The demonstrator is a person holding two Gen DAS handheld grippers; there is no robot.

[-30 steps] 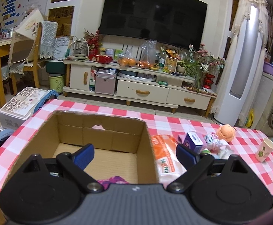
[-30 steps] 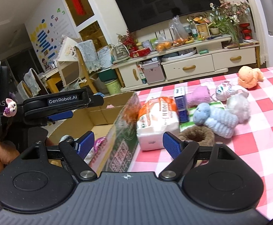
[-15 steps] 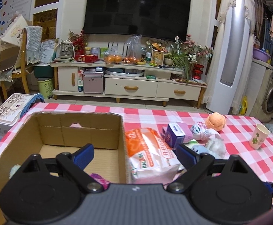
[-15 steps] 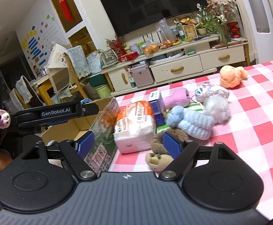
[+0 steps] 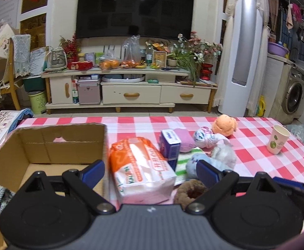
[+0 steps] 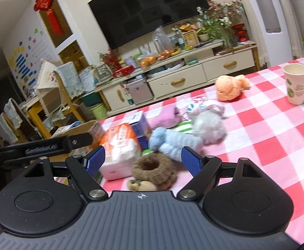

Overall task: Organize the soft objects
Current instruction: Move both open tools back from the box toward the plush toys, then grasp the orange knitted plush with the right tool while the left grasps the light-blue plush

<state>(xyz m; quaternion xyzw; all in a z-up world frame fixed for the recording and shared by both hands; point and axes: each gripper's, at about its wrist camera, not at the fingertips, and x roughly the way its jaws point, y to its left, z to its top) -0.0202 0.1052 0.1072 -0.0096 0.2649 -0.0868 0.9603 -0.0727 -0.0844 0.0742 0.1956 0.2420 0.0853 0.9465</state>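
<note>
An open cardboard box stands at the table's left. Beside it lies an orange-and-white tissue pack. Soft toys lie in a heap to its right: a brown ring-shaped plush, a light blue plush, a grey fluffy one, a pink one and an orange one farther back. My left gripper is open and empty over the tissue pack. My right gripper is open and empty, with the brown plush between its fingers.
A small purple carton stands behind the tissue pack. A paper cup stands at the far right on the red-checked tablecloth. A grey-green soft item lies in the box's near left corner.
Both grippers have moved right, away from the box and toward the toy heap. The right gripper has come down around the brown plush. Both stay open.
</note>
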